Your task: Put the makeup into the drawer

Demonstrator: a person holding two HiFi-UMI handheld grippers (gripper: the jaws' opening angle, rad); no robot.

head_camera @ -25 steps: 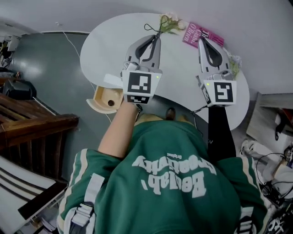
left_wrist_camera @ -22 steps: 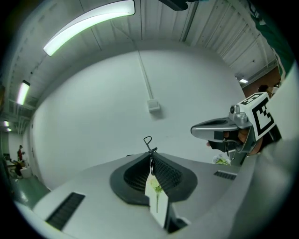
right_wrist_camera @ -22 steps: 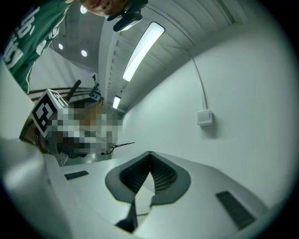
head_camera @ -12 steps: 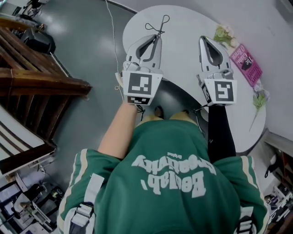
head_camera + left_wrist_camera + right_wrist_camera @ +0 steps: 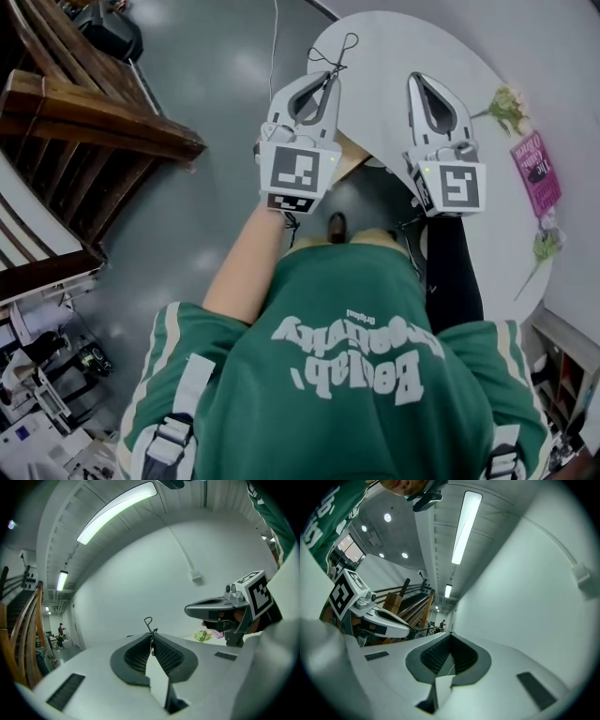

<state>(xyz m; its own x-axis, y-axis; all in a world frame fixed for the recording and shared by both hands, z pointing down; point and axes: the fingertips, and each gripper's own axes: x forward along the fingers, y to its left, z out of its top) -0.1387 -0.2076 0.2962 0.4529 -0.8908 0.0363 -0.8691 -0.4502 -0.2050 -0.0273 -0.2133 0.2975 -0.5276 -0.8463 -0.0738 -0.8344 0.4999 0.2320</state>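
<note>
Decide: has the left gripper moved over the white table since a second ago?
Yes. The left gripper, jaws shut on a wire loop, has swung leftward along the white table, away from the pink book.

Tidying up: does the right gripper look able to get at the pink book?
Probably yes: the book lies uncovered on the table to the right of the right gripper, whose shut jaws hold nothing.
</note>
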